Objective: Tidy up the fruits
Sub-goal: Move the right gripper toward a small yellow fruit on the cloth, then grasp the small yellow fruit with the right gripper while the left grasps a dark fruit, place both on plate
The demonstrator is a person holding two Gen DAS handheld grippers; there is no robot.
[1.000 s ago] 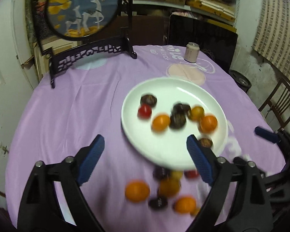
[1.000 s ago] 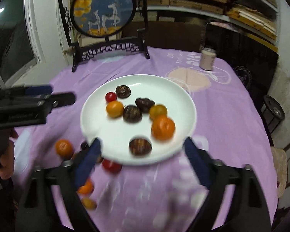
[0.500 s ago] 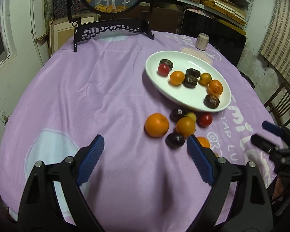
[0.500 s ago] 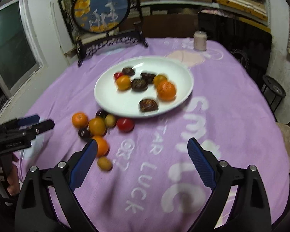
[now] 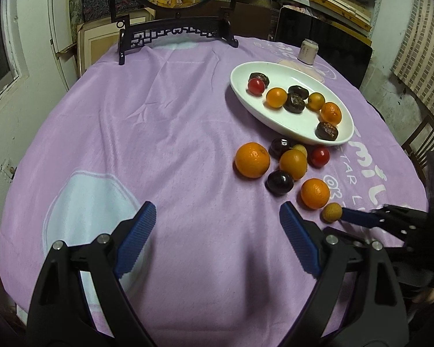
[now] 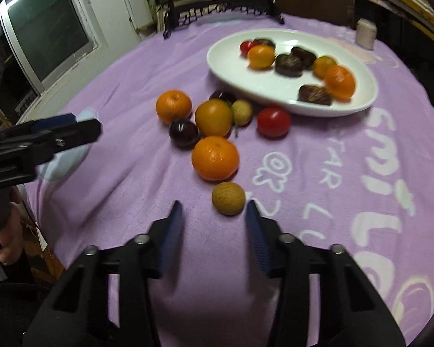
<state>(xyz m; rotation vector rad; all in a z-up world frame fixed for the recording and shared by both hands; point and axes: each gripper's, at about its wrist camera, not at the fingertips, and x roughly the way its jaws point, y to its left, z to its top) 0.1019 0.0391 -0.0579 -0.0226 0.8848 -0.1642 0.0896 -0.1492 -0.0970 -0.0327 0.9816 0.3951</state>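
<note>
A white oval plate (image 5: 275, 121) (image 6: 231, 69) on the purple cloth holds several fruits: oranges, dark fruits and a red one. In front of it lies a loose cluster: oranges (image 5: 252, 159) (image 6: 215, 158), dark plums (image 5: 279, 182), a red tomato (image 6: 273, 122) and a small tan fruit (image 5: 331, 212) (image 6: 228, 197). My right gripper (image 6: 215, 217) is open, low over the cloth, its tips just short of the tan fruit. My left gripper (image 5: 217, 228) is open and empty, back from the cluster.
A dark carved stand with a round painted screen (image 5: 176, 33) stands at the table's far edge. A small can (image 5: 307, 52) sits behind the plate. A wooden chair (image 5: 425, 141) is off the right edge. Shelves line the back wall.
Both grippers have pulled back from the plate toward the table's near side. My right gripper has dropped low, narrowed its opening and come up to the small tan fruit.
</note>
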